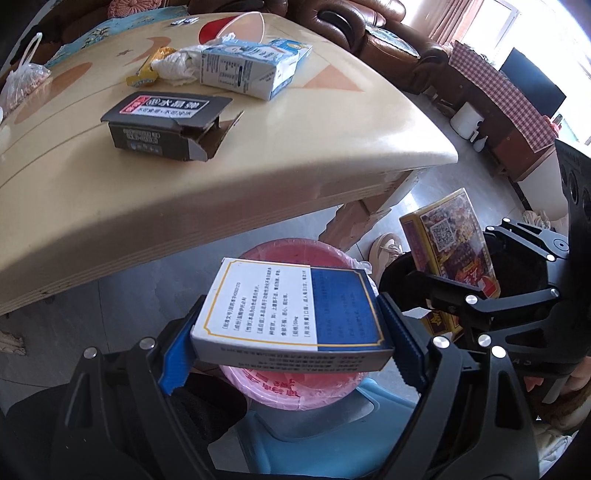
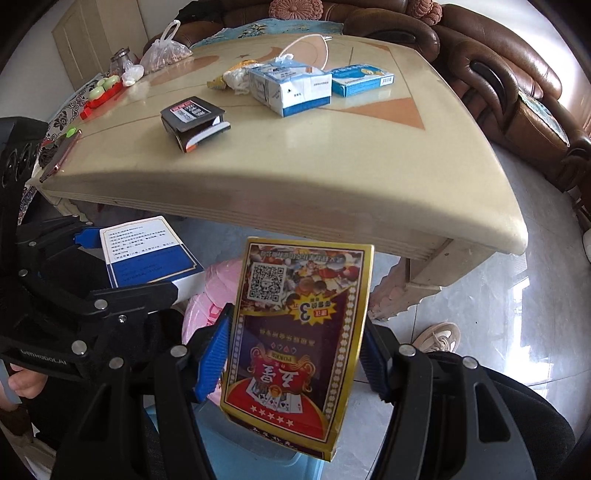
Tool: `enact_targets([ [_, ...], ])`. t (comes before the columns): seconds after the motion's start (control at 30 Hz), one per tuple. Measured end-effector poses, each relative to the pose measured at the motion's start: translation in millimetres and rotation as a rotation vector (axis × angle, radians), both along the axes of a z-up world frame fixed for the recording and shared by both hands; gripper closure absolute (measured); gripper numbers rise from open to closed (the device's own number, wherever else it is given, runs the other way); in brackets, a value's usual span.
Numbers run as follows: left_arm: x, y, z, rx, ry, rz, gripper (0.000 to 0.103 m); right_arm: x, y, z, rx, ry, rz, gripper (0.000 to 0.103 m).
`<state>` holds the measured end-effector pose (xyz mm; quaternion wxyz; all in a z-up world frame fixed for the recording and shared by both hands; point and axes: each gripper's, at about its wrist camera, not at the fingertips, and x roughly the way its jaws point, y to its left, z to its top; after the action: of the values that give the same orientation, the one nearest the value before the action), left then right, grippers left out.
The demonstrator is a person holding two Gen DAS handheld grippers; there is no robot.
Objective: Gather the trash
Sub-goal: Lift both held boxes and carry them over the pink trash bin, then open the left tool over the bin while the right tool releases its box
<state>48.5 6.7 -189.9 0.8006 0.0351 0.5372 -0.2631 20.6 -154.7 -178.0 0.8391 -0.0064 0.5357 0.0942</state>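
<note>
Flat cardboard medicine box (image 1: 291, 314) clamped in left gripper (image 1: 280, 336); glossy card pack (image 2: 295, 339) clamped in right gripper (image 2: 295, 354), above pink-lined bin (image 1: 295, 391).

A white-and-dark-blue cardboard medicine box (image 1: 291, 314) has a gold border line; a gold-edged playing-card box (image 2: 295, 343) shows red and purple print; a bin liner (image 1: 288, 384) is pink plastic.

Daylight floods in from a window (image 1: 517, 22) beyond the table (image 1: 258, 155), blown out to white in the left wrist view. The glossy tabletop carries soft sheen, and the floor tiles (image 2: 517, 314) beside the table glare. Under the table it is shadowed. Both fisheye views bend the table's edges strongly, with dark corners. Near parts look slightly soft.
</note>
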Motion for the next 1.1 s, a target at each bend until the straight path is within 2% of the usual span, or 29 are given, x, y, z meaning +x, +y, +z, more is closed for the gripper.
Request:
enact_targets([
  [0.2, 4, 1, -26, 0.009, 0.059, 0.015, 0.017, 5, -1, -28, -0.010, 0.054, -0.003, 0.042],
  [0.93, 27, -20, -104, 0.118, 0.235, 0.043, 0.017, 29, 5, -107, -0.022, 0.223, 0.024, 0.042],
  [1.1, 34, -25, -123, 0.141, 0.289, 0.053, 0.017, 36, 4, -133, -0.028, 0.271, 0.026, 0.042],
])
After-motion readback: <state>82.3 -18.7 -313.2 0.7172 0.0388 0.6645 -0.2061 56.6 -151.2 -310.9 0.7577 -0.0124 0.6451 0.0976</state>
